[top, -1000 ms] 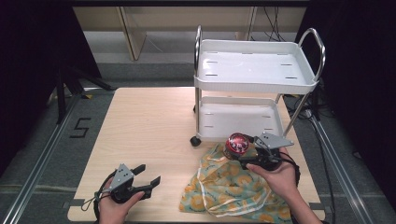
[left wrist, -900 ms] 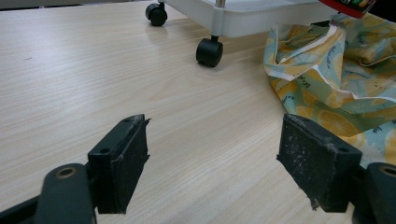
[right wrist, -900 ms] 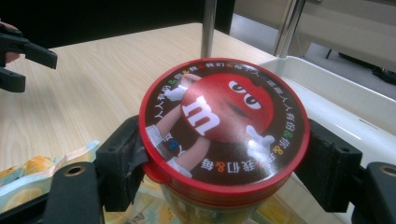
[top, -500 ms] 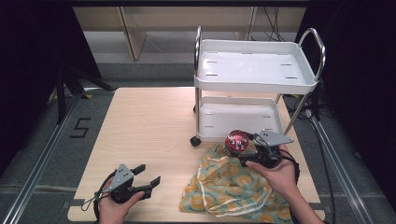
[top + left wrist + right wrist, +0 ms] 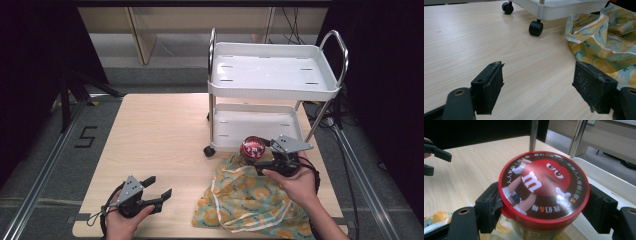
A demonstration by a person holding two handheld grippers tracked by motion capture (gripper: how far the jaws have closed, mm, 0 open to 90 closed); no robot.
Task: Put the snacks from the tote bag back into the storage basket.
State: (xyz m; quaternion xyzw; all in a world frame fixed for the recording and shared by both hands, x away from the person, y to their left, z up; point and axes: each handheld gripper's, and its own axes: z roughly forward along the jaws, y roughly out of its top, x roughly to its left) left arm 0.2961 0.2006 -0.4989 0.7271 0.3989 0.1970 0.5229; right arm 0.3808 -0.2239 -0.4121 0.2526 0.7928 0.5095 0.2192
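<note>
**Now the can is off the cloth and heading for the cart**

Your right gripper (image 5: 266,161) has its two jaws pressed on either side of the red-lidded candy can (image 5: 544,185), just under the lid's rim, so the can rides in the grip. In the right gripper view the can sits dead centre, with the patterned cloth (image 5: 439,218) showing low in the frame beneath it and the cart's white lower tray (image 5: 609,185) running off to the right. From above, the can (image 5: 251,147) is right of centre, just in front of the lower tray's near edge (image 5: 260,146) and past the far edge of the cloth bag (image 5: 247,200).

Compared with a second ago, the can and your right hand (image 5: 295,182) have moved up and slightly right in the high view, away from the cloth and closer to the cart (image 5: 272,75). That suggests the lift is done and the carry is under way; the likely job now is setting the can on a tray, and the lower one is nearest.

Your left gripper (image 5: 155,192) has not moved: it rests in the lower left of the high view, jaws spread wide with nothing between them, only bare table (image 5: 499,45) ahead and the cart's castor (image 5: 535,28) near the top of its own view.
</note>
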